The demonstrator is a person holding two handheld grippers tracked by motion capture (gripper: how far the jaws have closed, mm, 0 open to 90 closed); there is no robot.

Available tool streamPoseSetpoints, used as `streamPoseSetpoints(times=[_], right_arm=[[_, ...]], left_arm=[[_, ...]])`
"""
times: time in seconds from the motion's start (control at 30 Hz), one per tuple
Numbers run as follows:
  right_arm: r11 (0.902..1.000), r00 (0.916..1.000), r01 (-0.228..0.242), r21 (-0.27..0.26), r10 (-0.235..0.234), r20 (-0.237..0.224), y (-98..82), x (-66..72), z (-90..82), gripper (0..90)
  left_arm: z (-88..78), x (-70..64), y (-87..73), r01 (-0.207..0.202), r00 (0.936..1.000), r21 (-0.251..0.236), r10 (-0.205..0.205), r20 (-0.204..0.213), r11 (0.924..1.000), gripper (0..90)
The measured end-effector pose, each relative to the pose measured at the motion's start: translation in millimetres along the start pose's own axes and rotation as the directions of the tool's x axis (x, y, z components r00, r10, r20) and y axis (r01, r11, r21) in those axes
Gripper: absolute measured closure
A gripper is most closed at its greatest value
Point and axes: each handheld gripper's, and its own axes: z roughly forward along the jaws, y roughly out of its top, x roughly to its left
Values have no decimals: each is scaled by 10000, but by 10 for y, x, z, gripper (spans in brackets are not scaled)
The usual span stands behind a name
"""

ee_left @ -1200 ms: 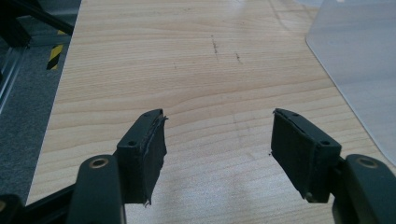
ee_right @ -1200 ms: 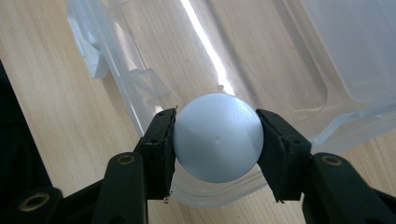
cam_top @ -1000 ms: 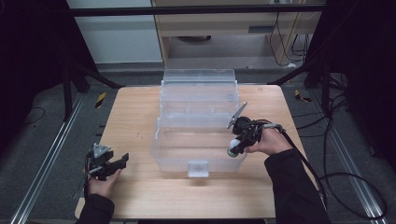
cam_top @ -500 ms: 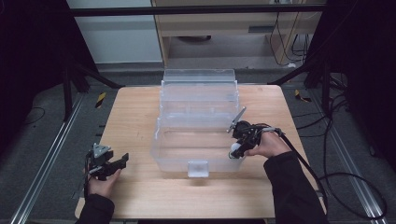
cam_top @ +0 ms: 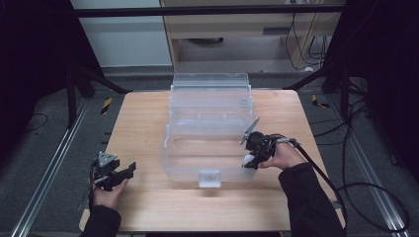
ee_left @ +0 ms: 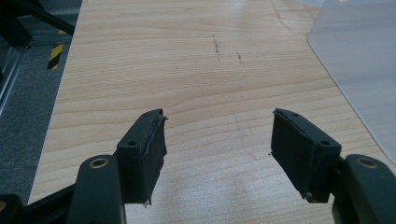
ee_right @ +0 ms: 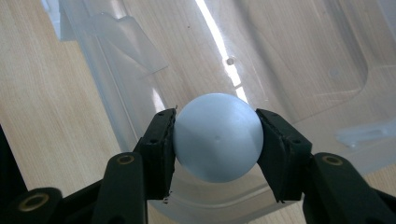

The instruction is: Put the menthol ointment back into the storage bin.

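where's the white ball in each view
High view: the ball sits right of centre, in the right gripper at the clear box's right wall.
Right gripper view: ball at centre, pinched between the jaws above the box.
Left gripper view: not in it.
Shared landmark: the clear plastic box.

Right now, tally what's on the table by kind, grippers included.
Clear box: 1
White ball: 1
Grippers: 2, left gripper with jaws apart, right gripper with jaws on the ball
Total: 4
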Motion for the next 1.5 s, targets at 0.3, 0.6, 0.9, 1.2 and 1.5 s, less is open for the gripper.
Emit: streamPoseSetpoints(times=[0.3, 0.6, 0.9, 1.2, 1.5], right_arm=[[9999, 9999, -105, 27, 105, 24, 1, 10, 10, 496], [10000, 10000, -56, 9, 56, 69, 0, 13, 7, 497], [9999, 9999, -86, -104, 87, 143, -7, 19, -12, 489], [9858, 9958, -511, -1602, 625, 673, -109, 64, -242, 327], [9134, 9679, -1430, -3811, 2095, 1389, -374, 66, -487, 218]], left_arm=[[0, 2, 0, 1, 10000, 5, -1, 0, 10000, 349], [1, 0, -1, -1, 10000, 8, 1, 13, 10000, 349], [2, 2, 1, 15, 10000, 3, -15, 10, 10000, 350], [-6, -5, 1, 0, 10000, 5, 0, 51, 10000, 356], [-18, -8, -2, -48, 9999, -40, 49, 135, 10000, 401]])
